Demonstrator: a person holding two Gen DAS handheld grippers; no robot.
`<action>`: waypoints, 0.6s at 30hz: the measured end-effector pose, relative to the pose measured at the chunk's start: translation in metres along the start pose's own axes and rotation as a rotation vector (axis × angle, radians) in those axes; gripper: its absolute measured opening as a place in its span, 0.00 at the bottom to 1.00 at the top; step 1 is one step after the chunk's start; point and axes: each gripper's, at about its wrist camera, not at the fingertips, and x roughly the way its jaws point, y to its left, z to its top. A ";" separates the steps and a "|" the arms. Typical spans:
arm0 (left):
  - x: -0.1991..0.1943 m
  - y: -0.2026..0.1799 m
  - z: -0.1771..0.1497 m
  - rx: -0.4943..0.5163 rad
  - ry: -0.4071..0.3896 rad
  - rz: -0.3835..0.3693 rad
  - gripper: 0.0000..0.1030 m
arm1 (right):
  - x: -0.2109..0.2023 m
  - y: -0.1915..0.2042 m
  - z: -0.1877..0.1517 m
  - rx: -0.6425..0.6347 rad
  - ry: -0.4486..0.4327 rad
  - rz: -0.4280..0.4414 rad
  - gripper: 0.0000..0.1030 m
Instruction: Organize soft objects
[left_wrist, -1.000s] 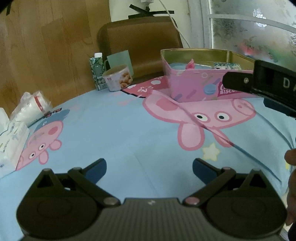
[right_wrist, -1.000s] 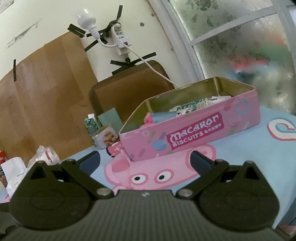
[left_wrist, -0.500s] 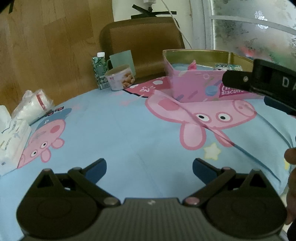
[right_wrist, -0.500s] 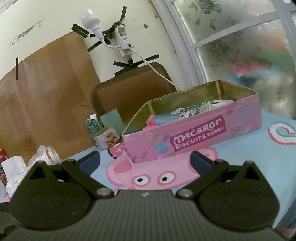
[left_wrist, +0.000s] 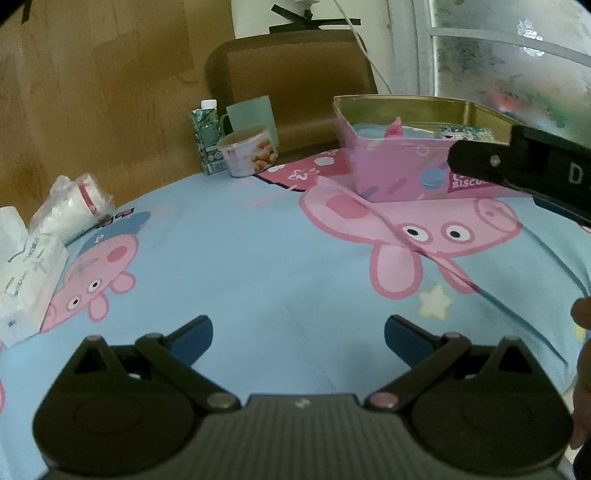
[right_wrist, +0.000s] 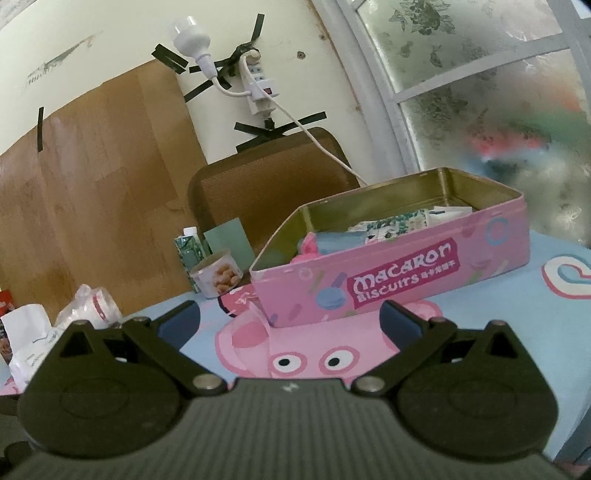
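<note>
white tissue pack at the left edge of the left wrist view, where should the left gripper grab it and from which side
Probably across the narrow width of the soft white plastic-wrapped tissue pack, near its middle. It lies flat on the blue cartoon-print tablecloth with one long side facing the open, empty left gripper, so come from above, fingers spanning the short sides. The soft wrap should compress a little.

Loads of bare table (left_wrist: 236, 266) in the middle. Far right, the pink tin (right_wrist: 399, 273) stands in the way; tissue packs (left_wrist: 29, 280) crowd the left edge, and a carton (left_wrist: 207, 138) and snack tub (left_wrist: 248, 153) sit far back.
</note>
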 end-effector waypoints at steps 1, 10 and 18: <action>0.000 0.000 0.000 0.000 0.000 0.000 1.00 | 0.000 -0.001 0.001 0.003 0.000 -0.003 1.00; 0.001 0.002 0.001 -0.004 -0.005 -0.006 1.00 | 0.001 0.000 0.000 0.011 0.000 -0.009 1.00; -0.001 0.001 0.002 -0.014 -0.027 -0.016 1.00 | -0.002 0.000 -0.001 0.011 -0.008 -0.018 1.00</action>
